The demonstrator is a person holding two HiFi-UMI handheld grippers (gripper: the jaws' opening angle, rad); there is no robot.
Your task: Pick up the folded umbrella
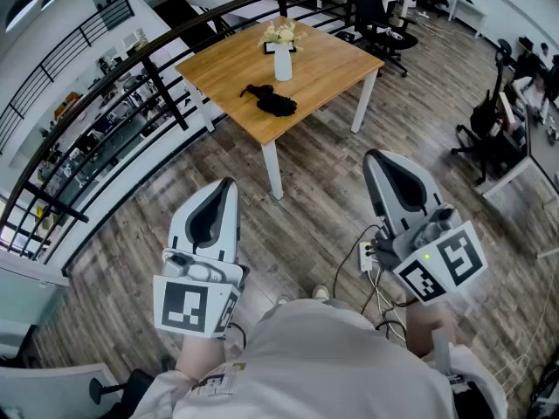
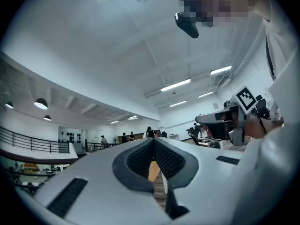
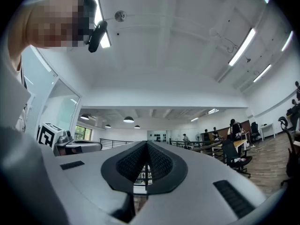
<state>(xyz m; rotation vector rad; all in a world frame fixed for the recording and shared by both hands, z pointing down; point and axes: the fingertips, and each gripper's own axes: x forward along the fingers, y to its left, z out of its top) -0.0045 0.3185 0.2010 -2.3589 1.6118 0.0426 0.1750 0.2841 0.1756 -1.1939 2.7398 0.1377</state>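
The folded umbrella point(image 1: 272, 102) is a black bundle lying on the wooden table point(image 1: 327, 64), near its front edge. Both grippers are held close to the person's body, far short of the table and pointing towards it. My left gripper point(image 1: 229, 182) is shut with nothing in it; in the left gripper view its jaws point(image 2: 153, 142) meet at the tip. My right gripper point(image 1: 372, 156) is also shut and empty, its jaws point(image 3: 146, 145) pressed together in the right gripper view.
A white vase with pale flowers point(image 1: 282, 55) stands on the table behind the umbrella. A black railing point(image 1: 105, 116) runs along the left over a drop. Office chairs point(image 1: 377, 20) sit behind the table, and cables point(image 1: 377, 299) lie on the wood floor by the person's feet.
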